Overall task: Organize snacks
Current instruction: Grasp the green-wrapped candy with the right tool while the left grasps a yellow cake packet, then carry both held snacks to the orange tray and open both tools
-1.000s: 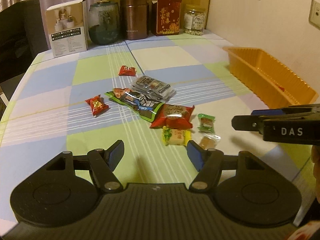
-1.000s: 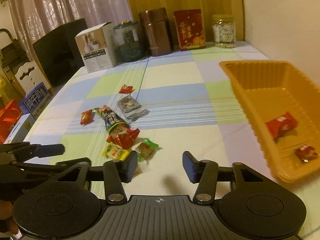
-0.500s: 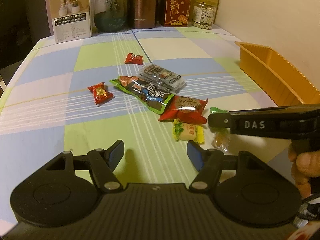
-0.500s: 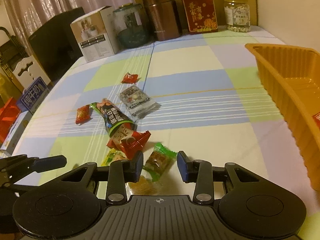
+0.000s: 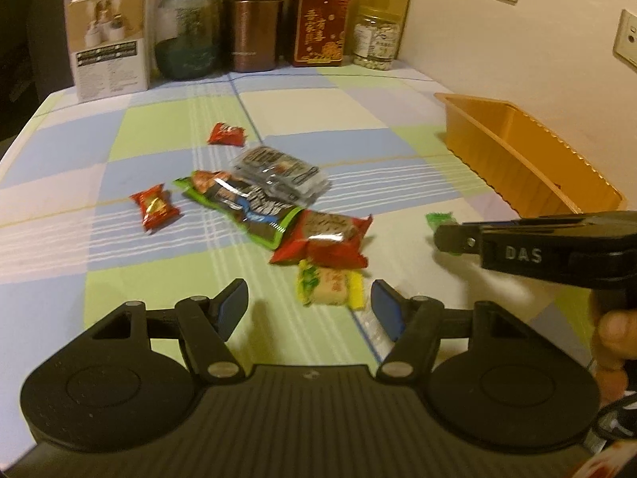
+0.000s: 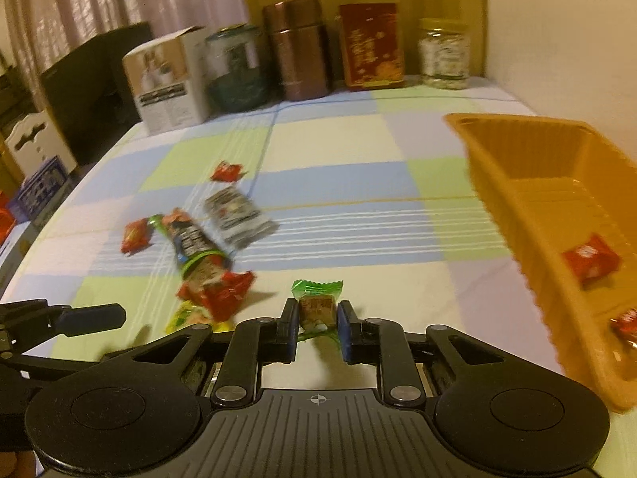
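Note:
My right gripper (image 6: 317,318) is shut on a green-wrapped candy (image 6: 316,302), its pads pressing both sides just above the checked tablecloth. From the left wrist view that gripper (image 5: 450,235) shows side on, with the green candy (image 5: 440,219) at its tip. My left gripper (image 5: 308,306) hangs open over the cloth, just short of a yellow snack (image 5: 330,286), with nothing between its fingers. Beyond lie a red packet (image 5: 322,239), a long green packet (image 5: 243,207), a grey packet (image 5: 282,171) and two small red candies (image 5: 157,207) (image 5: 225,134).
An orange tray (image 6: 517,199) stands at the right by the wall and holds two red packets (image 6: 591,257) (image 6: 627,324). Along the table's back stand a white box (image 5: 109,40), a glass jar (image 5: 187,36), a brown canister (image 5: 253,24), a red box (image 5: 322,26) and a clear jar (image 5: 376,38).
My right gripper came down over the green candy and closed on it, then carried it a little right of the pile. The left gripper stayed open and nearly still.

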